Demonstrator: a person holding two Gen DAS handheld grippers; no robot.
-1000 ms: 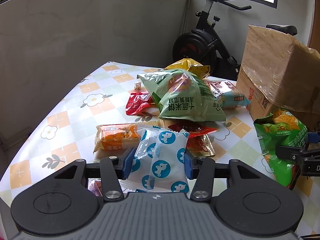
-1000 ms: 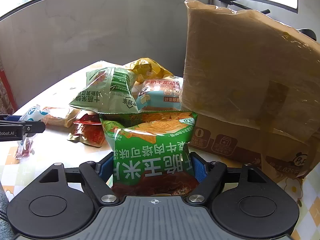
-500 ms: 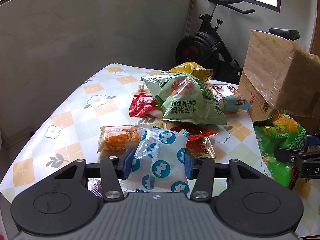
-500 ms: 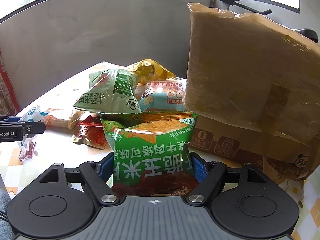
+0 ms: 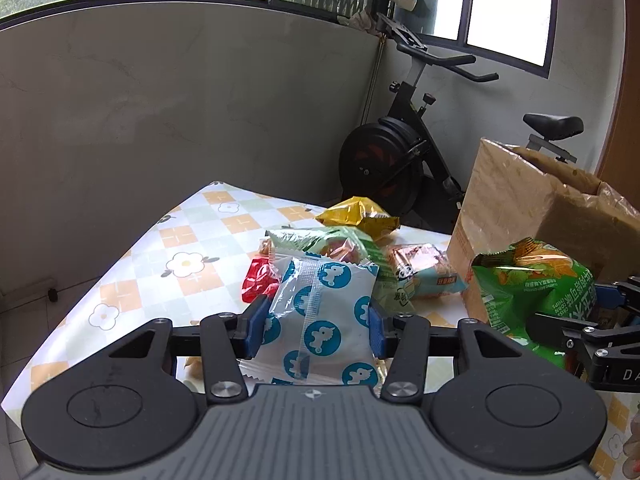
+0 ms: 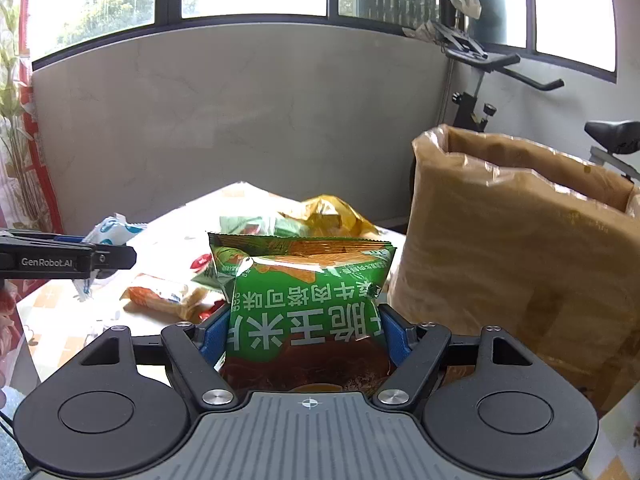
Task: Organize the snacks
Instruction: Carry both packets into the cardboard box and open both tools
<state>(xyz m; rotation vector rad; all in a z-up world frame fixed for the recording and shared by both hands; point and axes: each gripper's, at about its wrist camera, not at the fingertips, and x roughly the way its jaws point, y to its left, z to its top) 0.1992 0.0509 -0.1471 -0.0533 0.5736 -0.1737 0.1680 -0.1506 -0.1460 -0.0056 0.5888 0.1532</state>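
Note:
My left gripper (image 5: 316,330) is shut on a white packet with blue round marks (image 5: 320,320) and holds it above the table. My right gripper (image 6: 306,336) is shut on a green corn-chip bag (image 6: 304,304), raised beside the open brown cardboard box (image 6: 516,256). In the left wrist view the green bag (image 5: 532,284) and the right gripper sit at the right, in front of the box (image 5: 520,208). In the right wrist view the left gripper and its packet (image 6: 112,232) are at the left.
On the flowered tablecloth (image 5: 188,264) lie a yellow bag (image 5: 356,216), a pale green bag (image 5: 340,244), a red packet (image 5: 258,284), a panda-print pack (image 5: 424,276) and an orange pack (image 6: 160,296). An exercise bike (image 5: 400,152) stands behind the table.
Both grippers have risen with their snacks. The table and pile now sit lower in both views, and the box's open top has come into sight.

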